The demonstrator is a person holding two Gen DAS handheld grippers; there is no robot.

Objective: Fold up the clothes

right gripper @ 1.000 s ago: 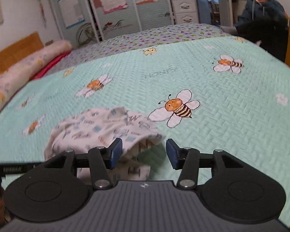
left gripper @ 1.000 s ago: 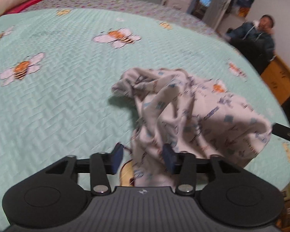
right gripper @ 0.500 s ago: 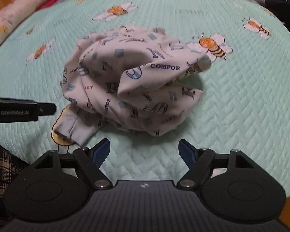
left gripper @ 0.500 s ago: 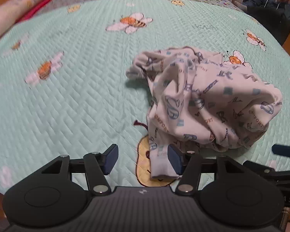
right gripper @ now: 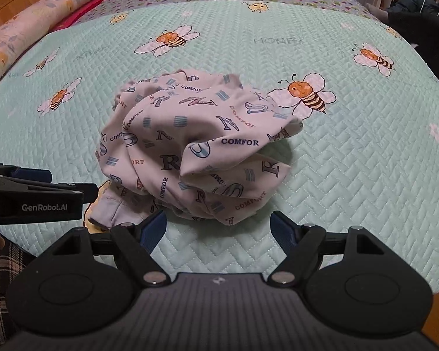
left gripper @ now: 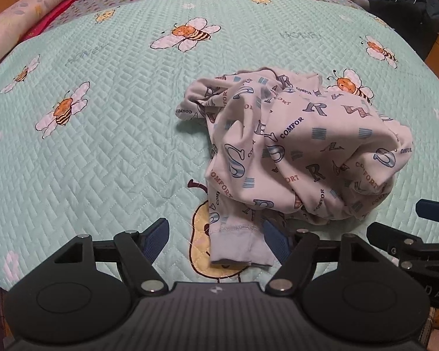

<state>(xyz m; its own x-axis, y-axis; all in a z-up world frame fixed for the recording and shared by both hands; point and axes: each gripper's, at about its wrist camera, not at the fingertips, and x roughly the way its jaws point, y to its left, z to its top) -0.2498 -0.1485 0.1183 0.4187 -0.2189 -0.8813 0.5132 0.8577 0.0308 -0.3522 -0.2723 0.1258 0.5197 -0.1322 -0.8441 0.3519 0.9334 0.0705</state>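
left gripper [left gripper: 215, 241]: fingers spread, just opening, cuff [left gripper: 238, 244] loose between | right gripper [right gripper: 219, 229]: spread, empty | risk: crumpled garment [right gripper: 196, 149], centre frame, a pinch may catch several layers

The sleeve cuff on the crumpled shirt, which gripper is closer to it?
Left. The left gripper has the cuff lying between its open jaws. The right gripper is off to the cuff's side, facing the middle of the shirt.

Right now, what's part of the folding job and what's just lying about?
Job:
- crumpled garment, its cuff nearest
- left gripper, jaws open
- right gripper, jaws open

Lying about:
- bee quilt
- long pillow
- seated person
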